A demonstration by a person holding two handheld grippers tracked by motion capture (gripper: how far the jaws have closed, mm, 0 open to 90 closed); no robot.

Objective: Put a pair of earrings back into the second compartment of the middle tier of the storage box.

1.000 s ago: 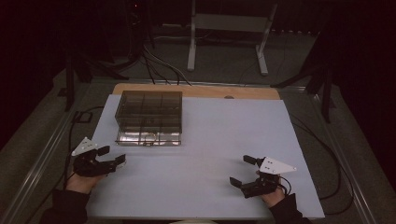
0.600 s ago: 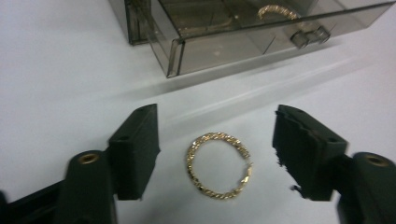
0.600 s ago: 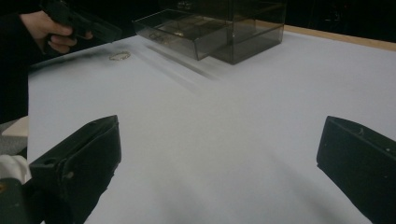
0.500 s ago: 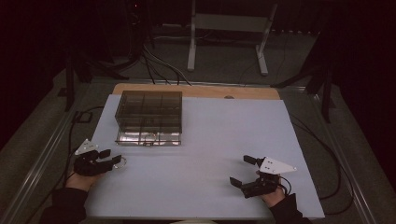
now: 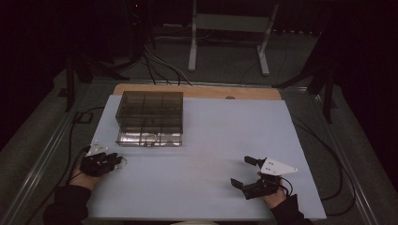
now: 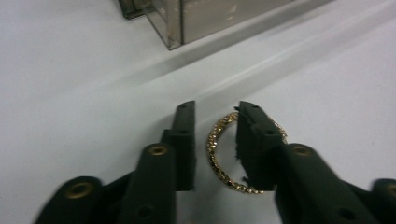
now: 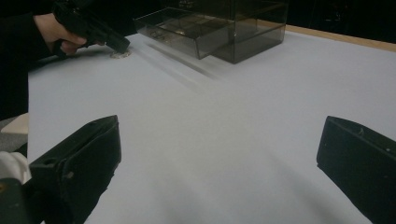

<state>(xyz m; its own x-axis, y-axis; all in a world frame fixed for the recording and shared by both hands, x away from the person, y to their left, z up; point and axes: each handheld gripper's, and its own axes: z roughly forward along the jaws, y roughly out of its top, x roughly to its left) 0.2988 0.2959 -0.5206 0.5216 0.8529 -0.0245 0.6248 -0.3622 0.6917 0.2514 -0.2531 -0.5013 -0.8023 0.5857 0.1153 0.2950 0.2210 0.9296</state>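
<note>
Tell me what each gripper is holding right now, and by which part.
Nothing is firmly held yet. The left gripper, its jaws just closing, straddles one side of the gold ring lying on the table. The right gripper is open and empty.

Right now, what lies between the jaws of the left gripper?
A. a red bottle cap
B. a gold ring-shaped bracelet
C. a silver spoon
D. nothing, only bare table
B: in the left gripper view, a gold beaded bracelet lies flat on the white table, with one side of its loop in the gap between the jaws of the left gripper.
</note>
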